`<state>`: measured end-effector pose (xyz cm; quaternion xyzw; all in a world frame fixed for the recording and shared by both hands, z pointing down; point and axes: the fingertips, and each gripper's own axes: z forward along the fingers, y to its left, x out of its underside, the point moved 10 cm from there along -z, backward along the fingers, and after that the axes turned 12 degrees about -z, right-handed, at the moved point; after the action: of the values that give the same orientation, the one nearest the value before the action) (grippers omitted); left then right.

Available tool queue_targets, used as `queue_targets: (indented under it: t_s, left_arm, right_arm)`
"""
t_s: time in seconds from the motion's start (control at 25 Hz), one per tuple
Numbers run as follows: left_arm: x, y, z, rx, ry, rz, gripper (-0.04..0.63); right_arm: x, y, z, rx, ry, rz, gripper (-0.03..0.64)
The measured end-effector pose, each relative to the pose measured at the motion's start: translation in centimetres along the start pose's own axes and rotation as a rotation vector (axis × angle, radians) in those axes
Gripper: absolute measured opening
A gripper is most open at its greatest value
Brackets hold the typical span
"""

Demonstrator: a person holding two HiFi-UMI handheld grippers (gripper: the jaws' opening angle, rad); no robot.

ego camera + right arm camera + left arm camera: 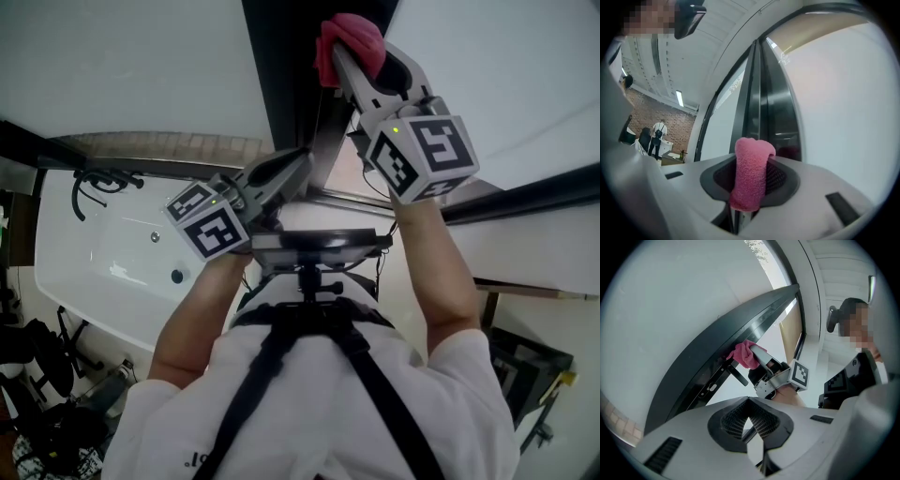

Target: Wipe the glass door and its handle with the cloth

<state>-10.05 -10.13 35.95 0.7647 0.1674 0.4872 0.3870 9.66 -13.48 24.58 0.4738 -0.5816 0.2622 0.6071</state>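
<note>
My right gripper (342, 61) is shut on a pink cloth (352, 42), which it presses against the dark door frame (281, 75) beside the pale glass (122, 66). In the right gripper view the folded cloth (751, 178) stands up between the jaws of that gripper (751, 187), in front of the frame (771, 108) and the glass (843, 108). The left gripper view shows the cloth (744, 355) on the frame (717, 348) just above a black lever handle (736, 373). My left gripper (305, 159) hangs lower by the frame, shut (750, 423) on nothing.
A white bathtub (112, 262) with a black tap (98, 178) lies at the left. Dark gear (37, 366) is piled at the bottom left. A person (658, 136) stands far off by a brick wall.
</note>
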Motion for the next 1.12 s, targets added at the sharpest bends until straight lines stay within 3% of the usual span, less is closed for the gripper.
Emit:
queue_targets:
  t_s: [0.36, 0.8, 1.12]
  left_arm:
    - [0.2, 0.4, 0.6, 0.025, 0.023, -0.012, -0.008]
    - [2.4, 0.3, 1.7, 0.015, 0.053, -0.029, -0.008]
    - [3.7, 0.4, 2.0, -0.001, 0.085, -0.009, -0.009]
  right_arm:
    - [-0.7, -0.5, -3.1, 0.078, -0.045, -0.015, 0.112]
    - [1.6, -2.5, -9.5, 0.173, 0.026, 0.003, 0.112]
    - [3.9, -2.7, -12.0, 0.177, 0.077, 0.038, 0.112]
